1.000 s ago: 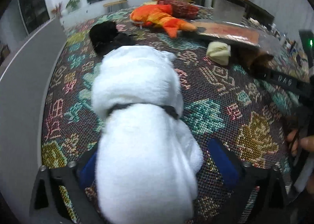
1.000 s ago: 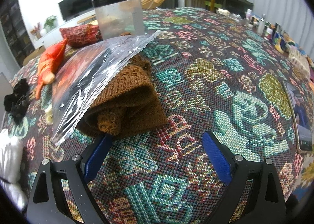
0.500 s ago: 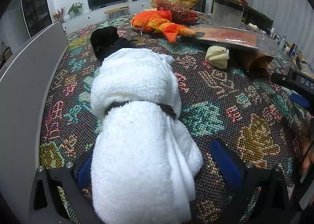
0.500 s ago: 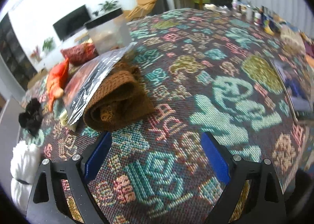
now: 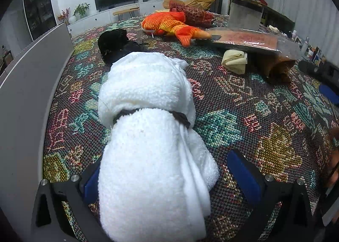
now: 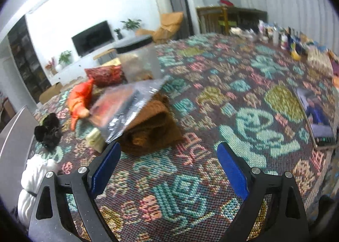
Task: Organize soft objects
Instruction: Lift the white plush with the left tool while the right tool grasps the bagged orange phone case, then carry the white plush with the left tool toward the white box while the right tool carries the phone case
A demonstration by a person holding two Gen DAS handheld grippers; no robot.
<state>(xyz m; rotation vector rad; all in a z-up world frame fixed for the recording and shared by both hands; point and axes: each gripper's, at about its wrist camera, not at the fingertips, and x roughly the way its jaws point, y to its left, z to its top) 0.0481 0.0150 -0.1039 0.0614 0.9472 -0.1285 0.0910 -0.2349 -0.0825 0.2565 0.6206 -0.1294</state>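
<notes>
A white rolled towel bound by a dark band lies on the patterned tablecloth, between the blue pads of my left gripper. The jaws are wide open, with a gap at the right pad. The towel also shows in the right wrist view. My right gripper is open and empty above the cloth, just short of a brown knitted roll. Farther off lie an orange plush fish, a black soft item and a cream cloth.
A clear plastic bag rests on the brown roll. A clear box with a black lid and a red patterned cushion stand behind. A grey panel borders the table's left. A phone and bottles lie right.
My right gripper has risen and pulled back from the brown roll. My left gripper has lifted slightly, the towel still between its open jaws.
</notes>
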